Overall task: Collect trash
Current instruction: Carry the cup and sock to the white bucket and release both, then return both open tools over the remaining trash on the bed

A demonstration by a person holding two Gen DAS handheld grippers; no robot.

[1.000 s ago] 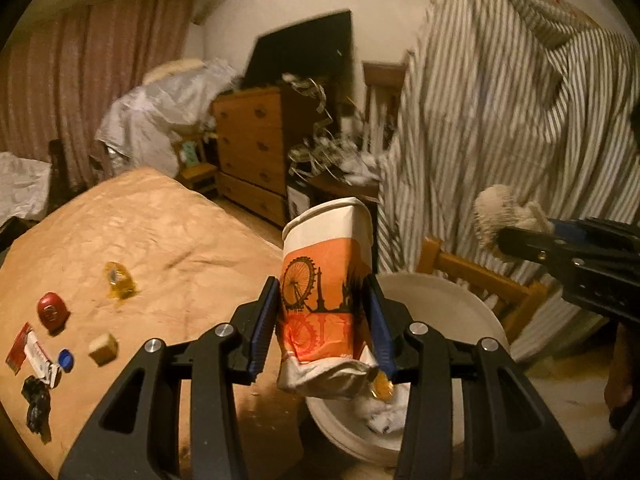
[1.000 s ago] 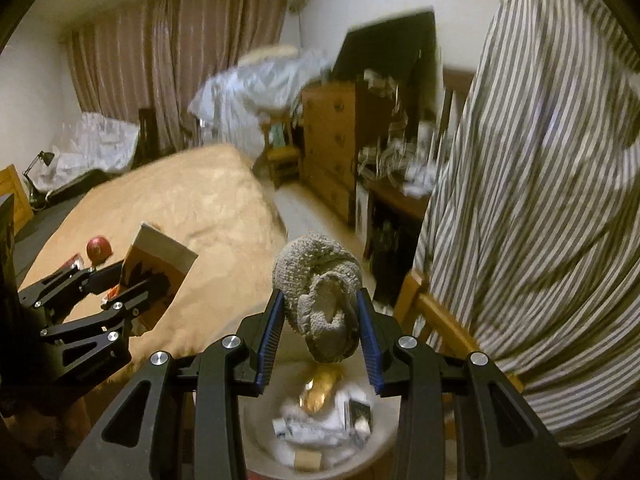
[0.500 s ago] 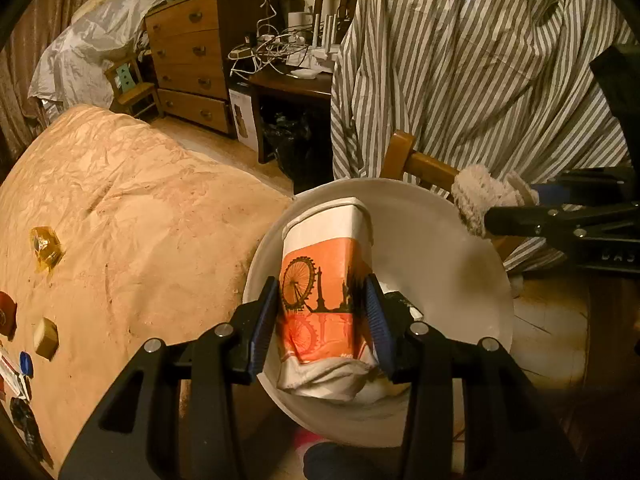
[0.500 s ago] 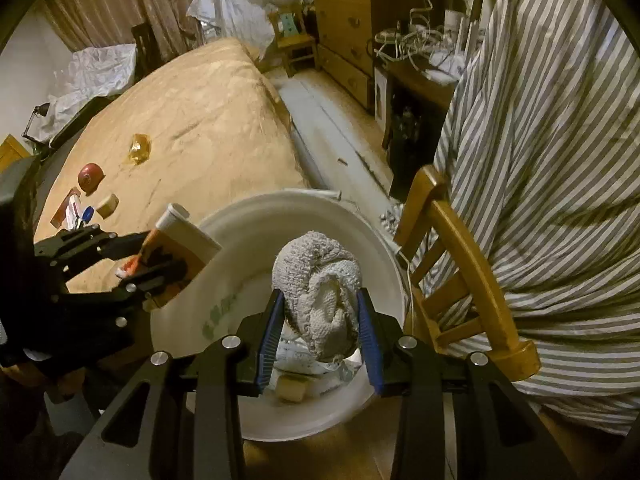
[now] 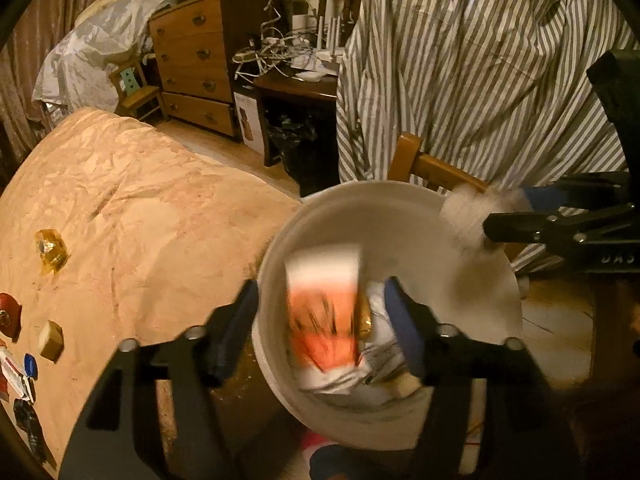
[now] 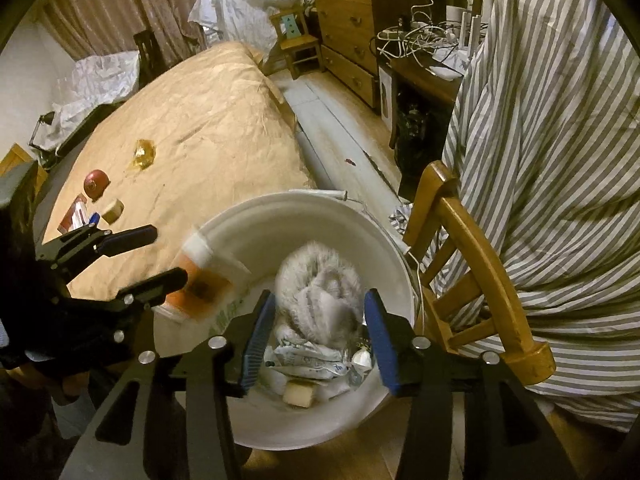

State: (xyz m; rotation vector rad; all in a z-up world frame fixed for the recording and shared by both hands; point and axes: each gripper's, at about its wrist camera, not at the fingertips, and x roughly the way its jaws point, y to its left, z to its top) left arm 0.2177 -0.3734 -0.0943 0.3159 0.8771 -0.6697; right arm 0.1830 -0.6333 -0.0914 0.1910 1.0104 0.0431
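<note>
Dropping trash into the white bucket [image 6: 304,436]

Both tools, left tool [image 5: 320,316] and right tool [image 6: 316,328], have just been opening; paper cup [image 5: 324,316] and grey rag [image 6: 320,296] fall free over the bucket. Next: fetch the bed's [image 6: 208,120] leftovers.

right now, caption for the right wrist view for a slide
Right tool open above the white bucket, jaws just opened, grey woolly bundle dropping between them onto the trash.
</note>
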